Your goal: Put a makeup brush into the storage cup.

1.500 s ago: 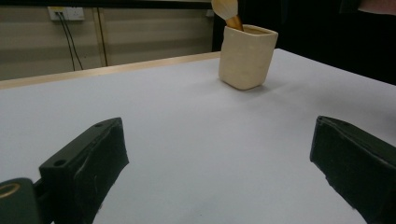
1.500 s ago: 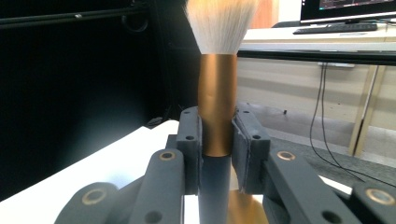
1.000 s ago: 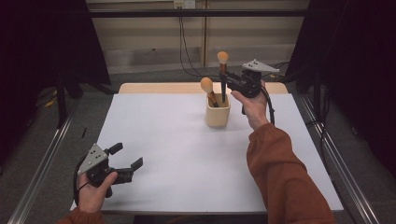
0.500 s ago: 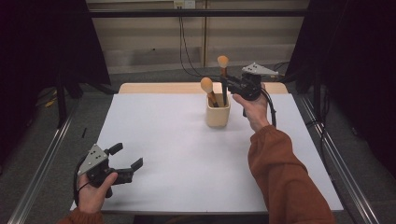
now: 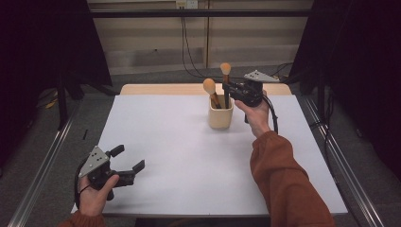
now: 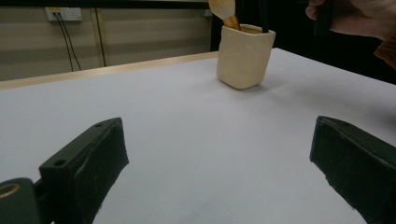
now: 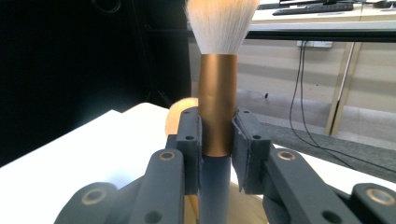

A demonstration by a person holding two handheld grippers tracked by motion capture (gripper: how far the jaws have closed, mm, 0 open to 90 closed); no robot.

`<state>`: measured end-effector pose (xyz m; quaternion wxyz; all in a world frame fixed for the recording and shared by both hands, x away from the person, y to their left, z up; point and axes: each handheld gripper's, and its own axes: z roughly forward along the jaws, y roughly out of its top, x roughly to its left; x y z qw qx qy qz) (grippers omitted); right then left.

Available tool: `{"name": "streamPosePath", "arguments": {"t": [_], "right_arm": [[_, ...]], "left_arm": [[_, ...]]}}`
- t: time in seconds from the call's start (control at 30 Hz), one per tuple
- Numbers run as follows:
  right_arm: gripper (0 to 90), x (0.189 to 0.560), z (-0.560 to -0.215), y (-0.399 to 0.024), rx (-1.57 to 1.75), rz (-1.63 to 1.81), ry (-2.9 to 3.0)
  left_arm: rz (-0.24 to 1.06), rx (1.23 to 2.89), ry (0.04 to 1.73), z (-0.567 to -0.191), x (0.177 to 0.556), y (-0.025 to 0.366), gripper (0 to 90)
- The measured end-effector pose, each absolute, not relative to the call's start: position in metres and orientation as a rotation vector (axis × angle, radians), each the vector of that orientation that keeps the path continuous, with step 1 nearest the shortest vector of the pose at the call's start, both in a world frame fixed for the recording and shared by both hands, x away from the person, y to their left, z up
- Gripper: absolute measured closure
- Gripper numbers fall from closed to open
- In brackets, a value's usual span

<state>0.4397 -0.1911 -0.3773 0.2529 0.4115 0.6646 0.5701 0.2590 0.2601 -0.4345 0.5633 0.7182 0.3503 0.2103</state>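
- High view: the right gripper (image 5: 231, 88) is clamping the makeup brush (image 5: 225, 84) upright, the brush's lower end going down into the cream holder (image 5: 221, 117), which is standing toward the far side of the white table (image 5: 179, 156). A second brush (image 5: 211, 91) is leaning in the holder, just left of the held one. The left gripper (image 5: 128, 163) is resting well in front of the holder and to its left, jaws spread wide and holding nothing.
- Left gripper view: both jaws are standing far apart over bare tabletop, with the holder (image 6: 244, 56) well beyond them, upright, a brush head (image 6: 223, 8) poking out of it.
- Right gripper view: the pads (image 7: 191, 140) are pressing on the makeup brush (image 7: 216, 116) at the copper ferrule, just above the dark handle, the bristles fanning out above. The brush is looking light and stiff along its handle, with smooth, likely slippery metal at the grip; the soft bristles are best left untouched, so this ferrule hold is seeming the sound place. The holder is probably light enough to tip if the handle is catching its rim.
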Motion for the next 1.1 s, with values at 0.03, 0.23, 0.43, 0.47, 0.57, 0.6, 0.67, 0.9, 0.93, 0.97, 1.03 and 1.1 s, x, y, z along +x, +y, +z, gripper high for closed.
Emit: {"name": "streamPosePath", "arguments": {"t": [0.03, 0.23, 0.43, 0.47, 0.57, 0.6, 0.67, 0.9, 0.93, 0.97, 1.03, 1.1], "right_arm": [[74.7, 0.439, -0.378, -0.191, 1.121, 1.548, 1.81], [74.8, 0.438, -0.388, -0.193, 1.139, 1.547, 1.812], [74.7, 0.437, -0.396, -0.192, 1.15, 1.54, 1.819], [74.8, 0.437, -0.398, -0.193, 1.156, 1.541, 1.819], [74.8, 0.436, -0.403, -0.194, 1.167, 1.541, 1.819], [74.7, 0.436, -0.404, -0.194, 1.169, 1.54, 1.821], [74.7, 0.435, -0.406, -0.195, 1.169, 1.536, 1.825], [74.7, 0.434, -0.417, -0.194, 1.185, 1.514, 1.854], [74.7, 0.434, -0.418, -0.194, 1.188, 1.516, 1.852], [74.6, 0.434, -0.419, -0.194, 1.187, 1.515, 1.855], [74.6, 0.433, -0.419, -0.194, 1.192, 1.513, 1.86], [74.6, 0.433, -0.421, -0.194, 1.196, 1.502, 1.869]], "left_arm": [[0.495, 1.691, 0.823, -0.434, 0.259, 0.26, 3.6], [0.493, 1.695, 0.826, -0.435, 0.259, 0.26, 3.7], [0.493, 1.696, 0.827, -0.435, 0.26, 0.26, 3.6], [0.493, 1.696, 0.826, -0.435, 0.26, 0.26, 3.6], [0.493, 1.699, 0.823, -0.435, 0.26, 0.26, 3.6], [0.492, 1.699, 0.824, -0.436, 0.26, 0.259, 3.6], [0.493, 1.698, 0.822, -0.435, 0.26, 0.259, 3.6], [0.494, 1.701, 0.82, -0.435, 0.26, 0.259, 3.6], [0.493, 1.701, 0.822, -0.435, 0.26, 0.259, 3.6], [0.494, 1.7, 0.824, -0.435, 0.26, 0.259, 3.6], [0.495, 1.7, 0.823, -0.435, 0.26, 0.259, 3.6], [0.496, 1.703, 0.82, -0.435, 0.26, 0.259, 3.6]]}}
